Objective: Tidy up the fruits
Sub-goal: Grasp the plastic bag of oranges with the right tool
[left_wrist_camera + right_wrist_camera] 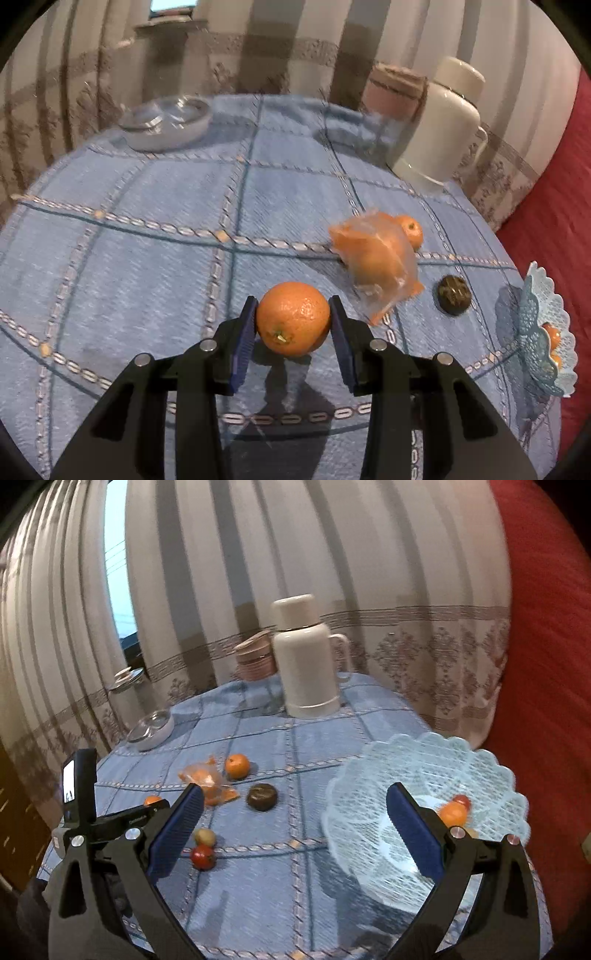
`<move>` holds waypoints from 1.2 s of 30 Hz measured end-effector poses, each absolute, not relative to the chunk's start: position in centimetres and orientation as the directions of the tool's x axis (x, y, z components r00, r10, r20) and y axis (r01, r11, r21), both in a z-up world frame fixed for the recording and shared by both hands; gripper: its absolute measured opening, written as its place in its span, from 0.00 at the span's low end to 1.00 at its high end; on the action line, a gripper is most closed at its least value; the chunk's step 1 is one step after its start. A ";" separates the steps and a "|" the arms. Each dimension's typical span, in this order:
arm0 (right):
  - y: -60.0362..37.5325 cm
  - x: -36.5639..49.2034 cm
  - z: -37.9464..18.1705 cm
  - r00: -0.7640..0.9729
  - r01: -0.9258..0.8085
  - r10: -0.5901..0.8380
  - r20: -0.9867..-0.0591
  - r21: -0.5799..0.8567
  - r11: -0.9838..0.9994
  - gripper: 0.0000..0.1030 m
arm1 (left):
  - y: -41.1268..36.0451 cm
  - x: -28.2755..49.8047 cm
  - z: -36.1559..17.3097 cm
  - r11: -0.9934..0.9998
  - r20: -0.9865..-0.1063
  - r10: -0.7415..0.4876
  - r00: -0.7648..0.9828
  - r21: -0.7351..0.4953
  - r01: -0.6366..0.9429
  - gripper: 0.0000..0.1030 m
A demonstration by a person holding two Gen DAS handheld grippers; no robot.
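One orange (pixel 292 319) is pinched by the left tongs (pixel 292 325) on the table (pixel 147 229); the right tongs (pixel 295 827) are spread wide, with the bowl (pixel 480 768) at two o'clock.

I see a blue checked tablecloth (pixel 280 746) covering the table. At its far edge stands a cream thermos jug (pixel 308 661) with a handle, upright, and just behind it to the left a stack of pinkish plates (pixel 255 661). Near the far left corner sits a shallow white dish (pixel 153 729) with a clear glass lid. Striped beige curtains (pixel 369 572) hang behind the table, and a red cushion (pixel 546 664) rises off its right edge.
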State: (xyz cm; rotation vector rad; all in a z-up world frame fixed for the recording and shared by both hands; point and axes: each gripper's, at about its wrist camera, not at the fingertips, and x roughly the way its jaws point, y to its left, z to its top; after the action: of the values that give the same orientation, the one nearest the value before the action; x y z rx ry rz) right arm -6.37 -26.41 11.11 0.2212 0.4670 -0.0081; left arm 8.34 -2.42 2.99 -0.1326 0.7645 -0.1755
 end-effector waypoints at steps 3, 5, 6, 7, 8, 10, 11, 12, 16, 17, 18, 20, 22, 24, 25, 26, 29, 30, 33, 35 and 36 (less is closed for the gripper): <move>-24.6 -4.1 11.2 0.885 0.015 0.073 -0.460 0.186 0.982 0.97 | -1.9 7.9 3.7 0.986 -0.646 -0.151 0.748 -0.149 0.071 0.38; -23.2 -2.4 11.2 0.878 -0.015 0.092 -0.470 0.164 0.986 0.97 | -1.3 7.6 4.1 0.990 -0.630 -0.124 0.766 -0.136 0.049 0.38; -22.4 -1.3 11.0 0.872 -0.036 0.109 -0.478 0.158 0.987 0.97 | -1.1 7.6 4.2 0.990 -0.626 -0.117 0.771 -0.137 0.039 0.38; -21.9 -0.6 10.9 0.866 -0.051 0.122 -0.485 0.156 0.986 0.97 | -0.7 7.5 4.3 0.990 -0.621 -0.109 0.776 -0.142 0.026 0.38; -21.3 0.3 10.8 0.859 -0.065 0.133 -0.495 0.152 0.986 0.97 | -0.4 7.6 4.3 0.989 -0.620 -0.105 0.777 -0.146 0.018 0.38; -19.9 2.2 10.3 0.844 -0.097 0.151 -0.515 0.131 0.987 0.97 | 0.2 7.7 4.3 0.988 -0.621 -0.094 0.778 -0.156 -0.006 0.38; -19.3 3.0 10.1 0.838 -0.109 0.156 -0.522 0.119 0.987 0.97 | 0.4 7.8 4.3 0.987 -0.620 -0.092 0.779 -0.160 -0.011 0.38; -18.7 3.7 9.7 0.832 -0.118 0.158 -0.532 0.109 0.987 0.97 | 0.6 7.8 4.4 0.986 -0.620 -0.089 0.780 -0.165 -0.018 0.38; -16.9 7.4 7.8 0.783 -0.151 0.198 -0.589 0.128 0.980 0.97 | 1.4 7.8 4.5 0.982 -0.615 -0.075 0.785 -0.183 -0.050 0.38; -16.7 8.2 7.3 0.771 -0.152 0.204 -0.603 0.137 0.979 0.97 | 1.4 7.8 4.5 0.982 -0.615 -0.073 0.785 -0.183 -0.052 0.38; -16.5 8.8 6.9 0.759 -0.155 0.212 -0.616 0.147 0.977 0.97 | 1.5 7.8 4.5 0.981 -0.614 -0.074 0.786 -0.185 -0.052 0.38; -16.1 10.2 6.1 0.736 -0.160 0.222 -0.640 0.154 0.975 0.97 | 1.9 7.9 4.6 0.980 -0.613 -0.069 0.787 -0.191 -0.063 0.38; -15.5 11.4 5.4 0.722 -0.171 0.218 -0.657 0.136 0.976 0.97 | 2.2 7.9 4.6 0.977 -0.612 -0.059 0.789 -0.196 -0.079 0.38; -15.1 12.3 4.9 0.710 -0.179 0.213 -0.671 0.120 0.976 0.97 | 2.4 8.0 4.6 0.976 -0.613 -0.054 0.788 -0.198 -0.088 0.38; -14.9 12.6 4.6 0.702 -0.183 0.214 -0.680 0.118 0.976 0.96 | 2.4 8.0 4.5 0.976 -0.615 -0.053 0.787 -0.198 -0.089 0.38; -14.8 13.0 4.3 0.693 -0.187 0.216 -0.687 0.117 0.975 0.95 | 2.3 8.0 4.5 0.976 -0.616 -0.053 0.786 -0.198 -0.089 0.38; -14.3 14.1 3.5 0.657 -0.199 0.230 -0.718 0.129 0.971 0.85 | 2.2 8.0 4.4 0.977 -0.615 -0.055 0.787 -0.197 -0.086 0.38; -14.3 14.4 3.3 0.646 -0.201 0.236 -0.726 0.136 0.970 0.81 | 2.2 8.0 4.4 0.977 -0.614 -0.055 0.787 -0.197 -0.086 0.38; -14.2 15.3 2.7 0.622 -0.199 0.248 -0.743 0.156 0.968 0.79 | 2.3 8.0 4.4 0.976 -0.616 -0.057 0.786 -0.201 -0.087 0.38; -14.2 15.5 2.7 0.623 -0.197 0.249 -0.742 0.159 0.967 0.79 | 2.4 8.0 4.4 0.975 -0.617 -0.058 0.785 -0.204 -0.089 0.38; -14.1 15.6 2.7 0.623 -0.198 0.249 -0.742 0.159 0.967 0.79 | 2.4 8.0 4.4 0.975 -0.617 -0.058 0.785 -0.205 -0.089 0.38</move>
State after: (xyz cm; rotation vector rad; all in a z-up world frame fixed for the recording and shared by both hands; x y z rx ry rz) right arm 15.57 -14.15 2.71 0.0638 0.8610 0.2568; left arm 8.00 2.37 4.37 -0.2295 0.6700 0.0168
